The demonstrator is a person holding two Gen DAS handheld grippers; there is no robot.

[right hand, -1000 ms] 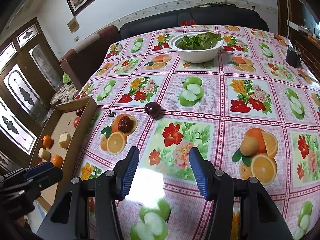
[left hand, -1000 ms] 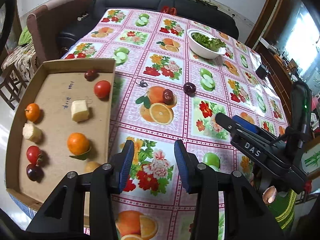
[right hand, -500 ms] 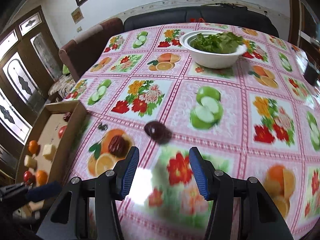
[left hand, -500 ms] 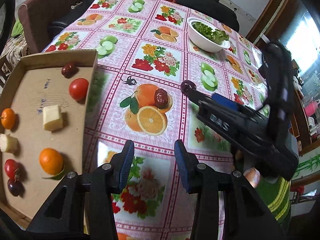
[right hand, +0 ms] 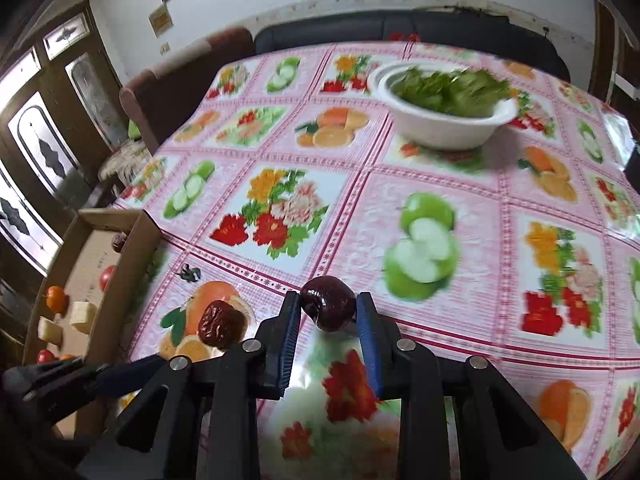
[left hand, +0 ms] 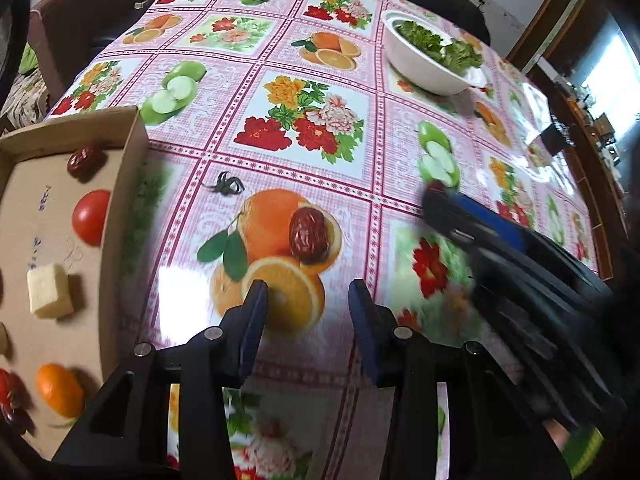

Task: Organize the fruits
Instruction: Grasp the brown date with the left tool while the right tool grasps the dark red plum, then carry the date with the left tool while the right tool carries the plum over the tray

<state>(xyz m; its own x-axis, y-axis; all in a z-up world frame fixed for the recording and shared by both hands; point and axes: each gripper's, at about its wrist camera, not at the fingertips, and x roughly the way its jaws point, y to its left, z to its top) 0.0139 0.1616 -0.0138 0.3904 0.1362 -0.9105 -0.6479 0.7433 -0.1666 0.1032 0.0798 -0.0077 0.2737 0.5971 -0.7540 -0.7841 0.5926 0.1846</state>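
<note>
My right gripper (right hand: 329,307) has its blue fingers closed against a dark red plum (right hand: 328,307) on the tablecloth. A wrinkled red date (right hand: 218,330) lies just left of it; in the left wrist view the date (left hand: 308,236) sits a short way ahead of my open, empty left gripper (left hand: 307,300). The right gripper (left hand: 472,224) shows there at the right, blurred. A cardboard tray (left hand: 124,184) at the left holds a date (left hand: 86,160), a tomato (left hand: 92,216), a pale cube (left hand: 50,296), an orange (left hand: 60,390) and more fruit.
A white bowl of greens (right hand: 444,108) stands at the far right of the table; it also shows in the left wrist view (left hand: 432,60). A small dark stem piece (left hand: 226,184) lies near the tray. A sofa (right hand: 400,32) and chairs edge the table.
Both grippers moved forward over the table. The right gripper reached the plum and narrowed its fingers around it. The left gripper came closer to the loose date and stayed open.
</note>
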